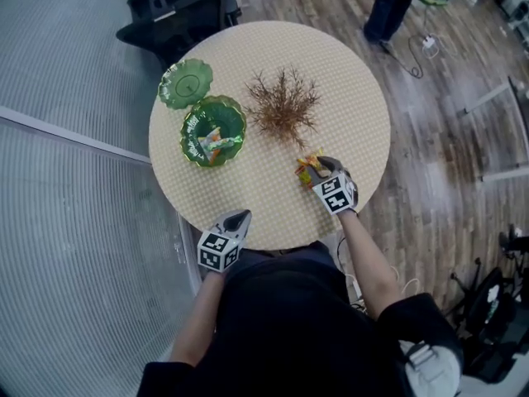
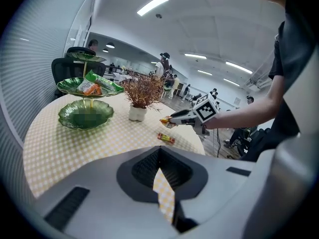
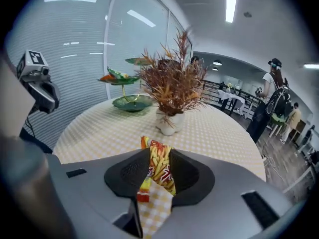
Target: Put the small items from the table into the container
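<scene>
On the round table with a cream checked cloth [image 1: 347, 81], the green glass tiered stand [image 1: 235, 114] is at nine o'clock. At five o'clock the right gripper [image 1: 318, 165] pinches a yellow-red foil snack packet [image 3: 158, 166] above the cloth. The left gripper [image 1: 237, 217] has its jaws together and holds nothing. The packet looks light, crinkly and slippery, so it is best held across its flat middle.

Tiered stand [image 1: 188, 126] on table's [image 1: 331, 73] left, plant [image 1: 283, 102] beside it, snack packet [image 1: 307, 169] right, possibly raised.

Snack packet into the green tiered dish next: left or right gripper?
Right. The right gripper is already shut on the snack packet, held above the table. The left gripper is empty at the near table edge, so it would need a handover.
</scene>
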Motion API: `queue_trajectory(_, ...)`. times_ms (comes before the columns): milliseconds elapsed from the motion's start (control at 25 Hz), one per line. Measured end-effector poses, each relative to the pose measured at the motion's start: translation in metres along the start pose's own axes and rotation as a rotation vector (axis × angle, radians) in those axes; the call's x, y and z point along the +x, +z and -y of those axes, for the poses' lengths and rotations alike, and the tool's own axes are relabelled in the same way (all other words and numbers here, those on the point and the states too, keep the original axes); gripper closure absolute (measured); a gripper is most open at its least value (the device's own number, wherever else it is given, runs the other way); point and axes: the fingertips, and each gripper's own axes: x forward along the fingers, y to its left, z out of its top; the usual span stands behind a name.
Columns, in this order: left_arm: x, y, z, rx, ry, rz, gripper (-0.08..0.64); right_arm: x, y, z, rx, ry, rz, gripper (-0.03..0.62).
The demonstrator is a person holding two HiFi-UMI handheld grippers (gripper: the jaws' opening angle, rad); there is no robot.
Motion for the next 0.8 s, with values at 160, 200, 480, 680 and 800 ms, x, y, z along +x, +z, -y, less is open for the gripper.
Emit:
queue_trajectory(160, -0.005, 0.001, -0.007, -0.014, 0.024, 0.015, 0.558, -0.025, 0.024, -0.037, -0.003, 0.068, 0.089, 0.456)
queue_trajectory(200, -0.007, 0.001, -0.008, -0.018, 0.030, 0.019, 0.557, -0.030, 0.030, -0.047, -0.006, 0.086, 0.109, 0.456)
queue_trajectory(480, -0.018, -0.002, -0.016, -0.039, 0.057, 0.037, 0.557, -0.049, 0.063, -0.093, -0.074, 0.199, 0.135, 0.456)
queue_trajectory(680, -0.028, -0.007, -0.026, -0.067, 0.078, 0.049, 0.557, -0.049, 0.093, -0.102, -0.062, 0.243, 0.176, 0.455)
queue_trajectory(800, -0.034, -0.010, -0.034, -0.081, 0.087, 0.055, 0.557, -0.045, 0.113, -0.111, -0.036, 0.267, 0.207, 0.455)
